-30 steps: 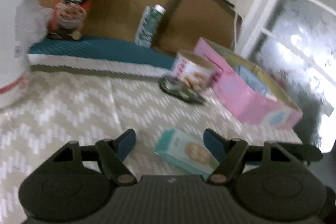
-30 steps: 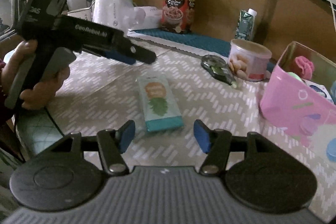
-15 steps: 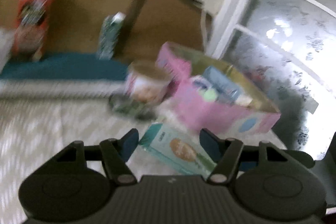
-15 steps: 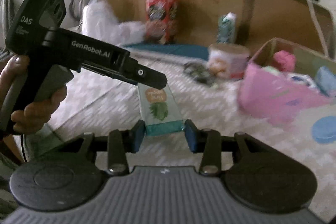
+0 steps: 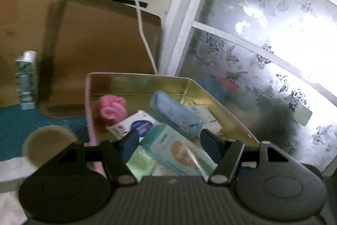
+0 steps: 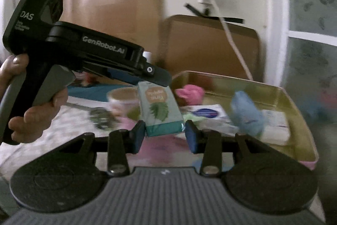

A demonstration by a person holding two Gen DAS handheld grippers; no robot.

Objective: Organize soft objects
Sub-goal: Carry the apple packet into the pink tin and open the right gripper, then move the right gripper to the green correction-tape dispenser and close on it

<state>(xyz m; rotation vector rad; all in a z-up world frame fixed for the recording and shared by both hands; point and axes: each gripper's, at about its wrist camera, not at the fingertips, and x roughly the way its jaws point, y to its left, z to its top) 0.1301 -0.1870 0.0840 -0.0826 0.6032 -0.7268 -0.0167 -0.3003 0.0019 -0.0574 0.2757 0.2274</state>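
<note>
Teal-and-mint soft wipes pack with an orange circle and a leaf print (image 6: 161,112) is sitting pinched at its near end between the blue pads of the right gripper (image 6: 164,135), lifted just over the near wall of the pink tin box with a gold inside (image 6: 303,117). Left of it, the black left gripper (image 5: 168,143) is hanging above the same box with its jaws spread apart, gripping nothing; the same pack is showing between and below its fingers. Inside the box are lying a pink fluffy ball (image 5: 110,108), a white-and-blue flat packet (image 5: 134,124), a light blue fabric roll (image 5: 174,114). Beside the box's left wall a round tub with a tan lid (image 5: 49,143) is standing on the chevron-patterned cloth (image 6: 75,119).
</note>
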